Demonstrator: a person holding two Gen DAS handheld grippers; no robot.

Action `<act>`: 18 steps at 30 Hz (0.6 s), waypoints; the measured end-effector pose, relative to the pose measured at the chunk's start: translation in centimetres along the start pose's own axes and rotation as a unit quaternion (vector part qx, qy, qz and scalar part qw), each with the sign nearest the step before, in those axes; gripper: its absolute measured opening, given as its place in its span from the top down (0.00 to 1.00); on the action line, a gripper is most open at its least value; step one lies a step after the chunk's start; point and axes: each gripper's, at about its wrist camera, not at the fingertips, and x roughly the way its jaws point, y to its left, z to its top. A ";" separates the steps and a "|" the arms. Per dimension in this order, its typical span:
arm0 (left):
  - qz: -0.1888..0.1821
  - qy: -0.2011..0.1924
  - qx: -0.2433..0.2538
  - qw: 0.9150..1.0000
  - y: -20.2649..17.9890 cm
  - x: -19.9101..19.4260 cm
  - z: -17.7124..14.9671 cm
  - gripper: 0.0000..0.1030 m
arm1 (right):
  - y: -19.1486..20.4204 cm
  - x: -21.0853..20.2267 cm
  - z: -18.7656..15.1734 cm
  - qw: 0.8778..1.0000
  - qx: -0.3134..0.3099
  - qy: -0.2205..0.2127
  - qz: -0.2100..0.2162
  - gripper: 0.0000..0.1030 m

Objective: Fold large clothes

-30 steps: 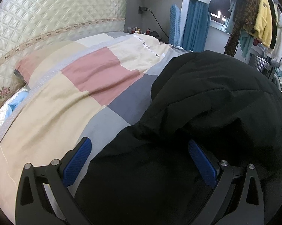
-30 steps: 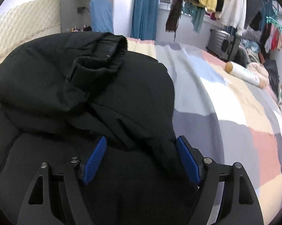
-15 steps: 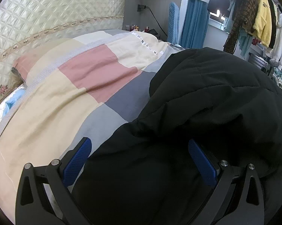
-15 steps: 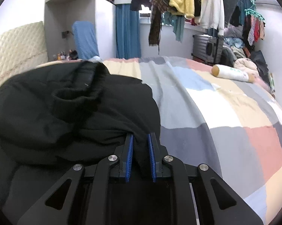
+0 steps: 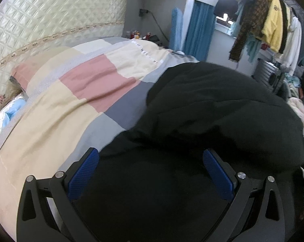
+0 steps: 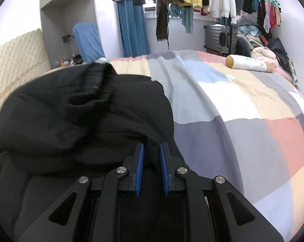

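Left wrist: left gripper [image 5: 149, 171] jaws wide apart over bulky black padded jacket [image 5: 212, 111] on patchwork bed cover [image 5: 75, 109]. Right wrist: right gripper [image 6: 150, 168] pinches jacket fold; white bolster [image 6: 247, 63] green lettering unreadable.

Black linkage grippers [image 6: 150, 154], silver pivot screws, ribbed blue pads [image 5: 83, 173].
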 end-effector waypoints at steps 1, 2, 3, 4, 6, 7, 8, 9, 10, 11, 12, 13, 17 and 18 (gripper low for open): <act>-0.012 0.000 0.000 1.000 -0.3 -0.8 0.0 0.01 | 0.3 -1.4 0.1 1.000 0.002 -0.004 0.003 0.87; -0.022 0.000 0.002 1.000 -0.5 -1.7 0.0 0.01 | 0.5 -2.5 0.2 1.000 0.009 -0.008 0.010 0.87; -0.027 0.000 0.005 1.000 -0.8 -2.4 0.0 0.01 | 0.7 -3.7 0.4 1.000 0.019 -0.014 0.021 0.87; -0.037 -0.001 0.012 0.999 -1.2 -3.7 0.0 0.01 | 1.0 -4.9 0.6 0.999 0.025 -0.021 0.029 0.87; -0.053 -0.007 0.017 0.998 -1.7 -6.1 0.2 0.01 | 1.9 -7.1 1.0 0.998 0.022 -0.033 0.038 0.87; -0.062 -0.010 0.018 0.998 -1.9 -7.3 0.4 0.01 | 2.4 -8.5 1.1 0.998 0.014 -0.039 0.039 0.87; -0.073 -0.011 0.019 0.997 -2.1 -8.5 0.5 0.01 | 3.1 -10.5 1.2 0.998 0.004 -0.049 0.040 0.87; -0.084 -0.014 0.019 0.996 -2.2 -9.8 0.6 0.01 | 3.5 -12.1 1.4 0.997 0.000 -0.058 0.045 0.87; -0.090 -0.017 0.018 0.996 -2.3 -10.7 0.6 0.01 | 3.6 -13.0 1.6 0.997 -0.002 -0.063 0.049 0.87; -0.096 -0.021 0.018 0.995 -2.5 -12.3 0.6 0.01 | 3.9 -14.9 1.7 0.996 -0.003 -0.074 0.054 0.87; -0.102 -0.026 0.020 0.994 -2.7 -13.9 0.6 0.01 | 4.1 -16.8 1.8 0.995 -0.006 -0.084 0.059 0.87; -0.104 -0.029 0.021 0.994 -2.8 -14.8 0.5 0.01 | 4.2 -18.4 1.8 0.994 -0.008 -0.091 0.062 0.87; -0.125 -0.045 0.029 0.991 -3.3 -20.6 0.2 0.01 | 4.1 -23.9 1.9 0.991 -0.006 -0.115 0.072 0.87; -0.130 -0.050 0.031 0.990 -3.5 -22.2 0.1 0.01 | 4.0 -25.1 1.9 0.990 -0.004 -0.122 0.076 0.87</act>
